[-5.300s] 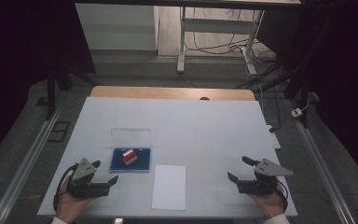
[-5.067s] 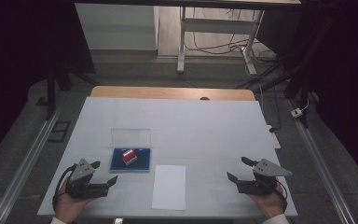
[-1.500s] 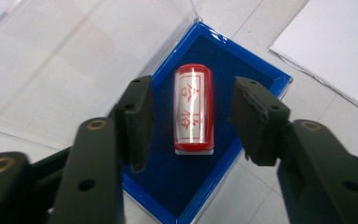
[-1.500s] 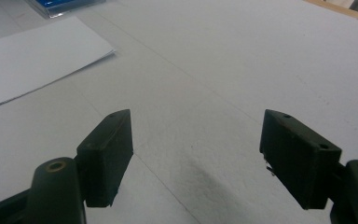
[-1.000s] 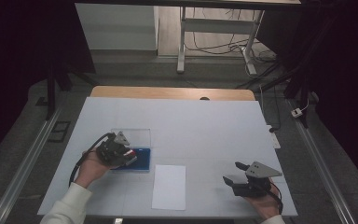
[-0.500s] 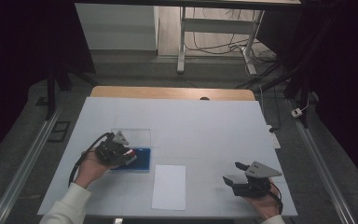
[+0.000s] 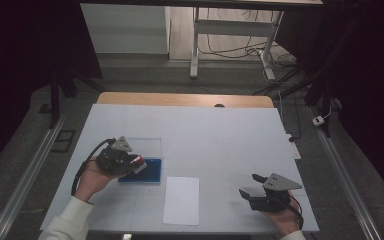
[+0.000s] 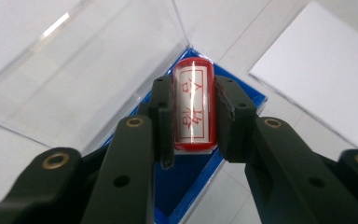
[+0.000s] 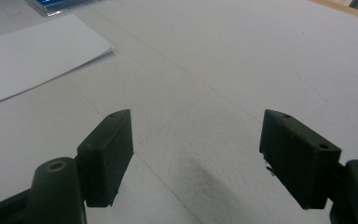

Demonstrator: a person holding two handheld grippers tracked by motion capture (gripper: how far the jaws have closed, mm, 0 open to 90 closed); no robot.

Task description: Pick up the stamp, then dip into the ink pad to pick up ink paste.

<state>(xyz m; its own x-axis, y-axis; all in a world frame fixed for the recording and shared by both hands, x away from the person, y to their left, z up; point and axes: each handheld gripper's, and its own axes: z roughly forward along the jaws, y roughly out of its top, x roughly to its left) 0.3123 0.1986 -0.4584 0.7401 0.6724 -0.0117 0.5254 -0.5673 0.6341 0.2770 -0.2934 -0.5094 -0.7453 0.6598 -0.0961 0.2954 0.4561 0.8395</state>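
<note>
Dark room w/ metal desk legs and loose cables behind; white worktop [image 7: 220, 135] in front.

High view: left claw [image 7: 139, 165] sat over the blue tray [image 7: 150, 174] beside a clear box wall [image 7: 147, 145], near the worktop's left-front. A white paper sheet [image 7: 181, 199] lay just right of the tray. Right claw [image 7: 247, 194] rested low at right-front, well apart from everything.

Left gripper view: the claw was closed on a small red stamp [image 8: 194, 105], a cylinder w/ white label and red characters, glossy clear casing. It was pinched across its sides, approx mid-length, above the tray's blue floor [image 8: 186, 179]. Can't tell if it was clear of the tray. Judging by looks: light, rigid plastic, prob slippery on the shiny curve, so a firm squeeze across the middle suits it; a round body could roll betw. the pads if tilted.

Right gripper view: jaws spread wide, nothing betw. them, bare worktop below; paper corner [image 9: 37, 51] and a bit of tray at top left.
</note>
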